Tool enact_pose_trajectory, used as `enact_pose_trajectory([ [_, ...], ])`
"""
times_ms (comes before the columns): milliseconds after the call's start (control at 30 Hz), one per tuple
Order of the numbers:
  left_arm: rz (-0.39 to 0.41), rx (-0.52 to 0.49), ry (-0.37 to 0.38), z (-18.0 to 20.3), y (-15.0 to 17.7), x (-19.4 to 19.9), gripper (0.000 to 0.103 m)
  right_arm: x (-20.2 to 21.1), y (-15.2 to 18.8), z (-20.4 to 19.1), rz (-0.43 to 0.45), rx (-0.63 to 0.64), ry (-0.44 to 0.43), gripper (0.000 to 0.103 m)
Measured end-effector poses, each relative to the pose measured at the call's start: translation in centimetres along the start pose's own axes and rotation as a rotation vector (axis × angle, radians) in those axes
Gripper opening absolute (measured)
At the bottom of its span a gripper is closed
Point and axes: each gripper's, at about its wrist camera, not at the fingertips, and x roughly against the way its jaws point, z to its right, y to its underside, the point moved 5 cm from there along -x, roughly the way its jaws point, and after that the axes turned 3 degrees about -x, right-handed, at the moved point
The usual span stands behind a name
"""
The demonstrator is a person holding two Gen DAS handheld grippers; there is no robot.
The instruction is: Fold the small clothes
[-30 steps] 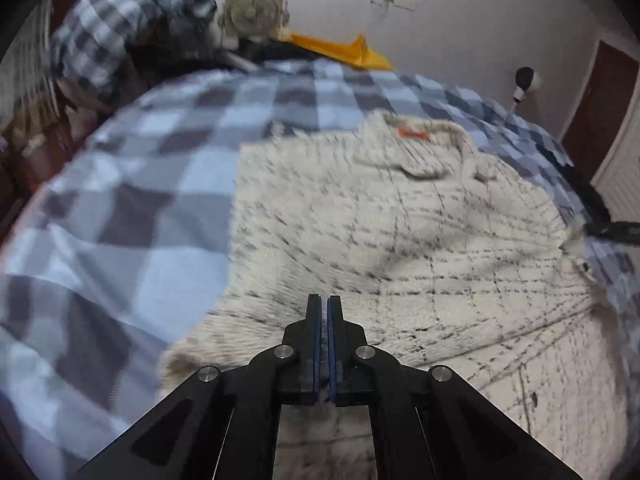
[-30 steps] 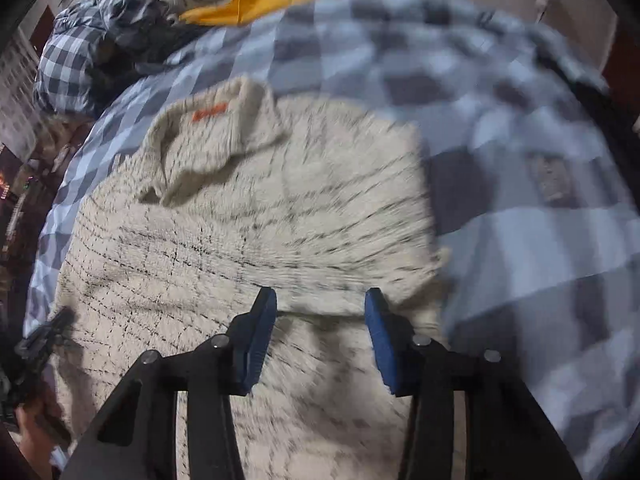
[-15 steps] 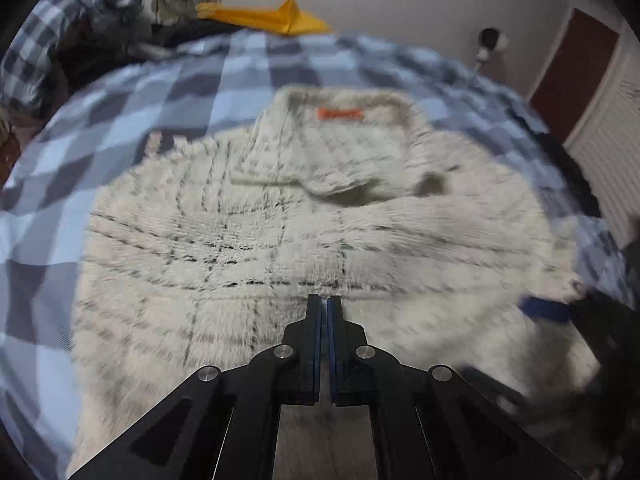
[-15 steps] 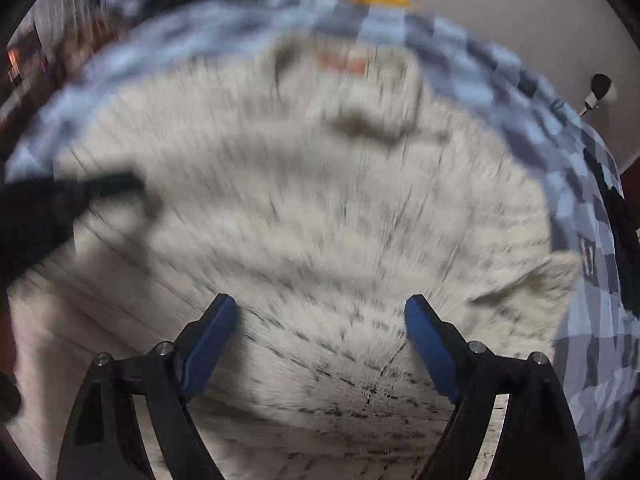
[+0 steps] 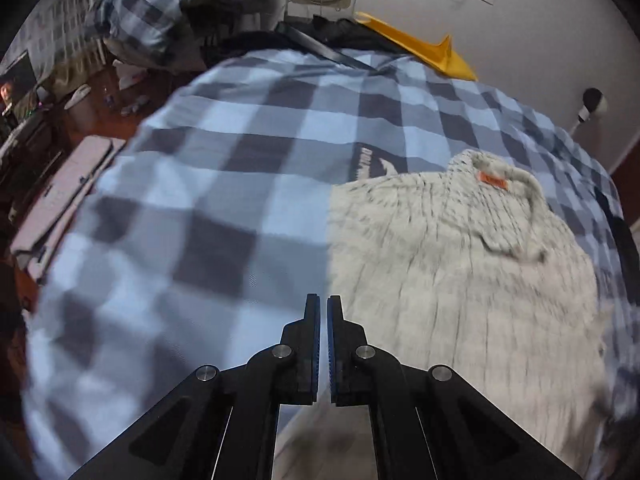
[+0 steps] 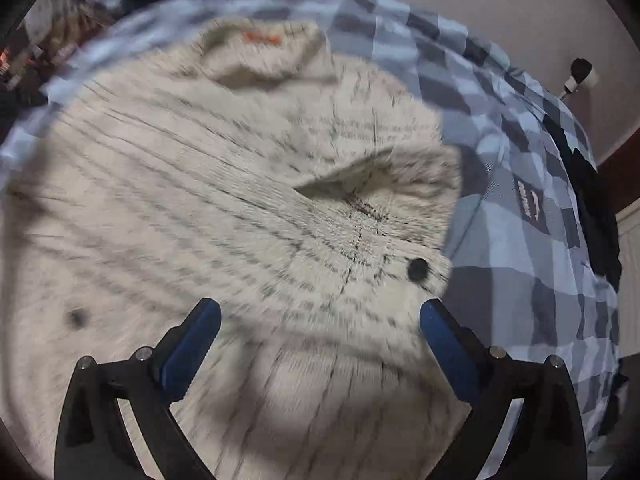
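On the checked bed (image 5: 224, 184) the cream shirt (image 6: 224, 200) lies flat, collar far, directly under the empty right claw (image 6: 320, 332), whose jaws have just been spreading, and right of the pressed-together left claw (image 5: 323, 320).

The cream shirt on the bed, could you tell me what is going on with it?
A person is folding the cream shirt on the checked bedspread with handheld tongs. The right tongs have just been opening and hang open above the shirt, nothing between them. The left tongs are shut and empty, at the shirt's edge.
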Motion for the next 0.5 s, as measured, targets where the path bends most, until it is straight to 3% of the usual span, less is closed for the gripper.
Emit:
enact_pose_trajectory([
  [100, -0.012, 0.012, 0.037, -2.8, 3.3, 5.5, 0.002, 5.3, 1.1, 0.5, 0.013, -0.050, -0.066, 0.098],
  [167, 0.029, 0.046, 0.059, -4.2, 4.9, 9.2, 0.001, 8.7, 1.4, 0.9, 0.040, -0.106, -0.101, 0.098],
  [300, 0.147, 0.000, -0.006, -4.8, 8.6, 18.1, 0.001, 16.7, 2.0, 2.9, 0.169, -0.266, -0.216, 0.098],
  [400, 0.112, -0.045, 0.001, -3.8, 11.2, 21.8, 0.001, 23.7, 3.3, 5.4, 0.236, -0.391, -0.305, 0.098],
  [500, 0.038, -0.057, 0.074, -2.6, 13.7, 23.6, 0.002, 26.8, 4.0, 7.6, 0.167, -0.471, -0.337, 0.099],
])
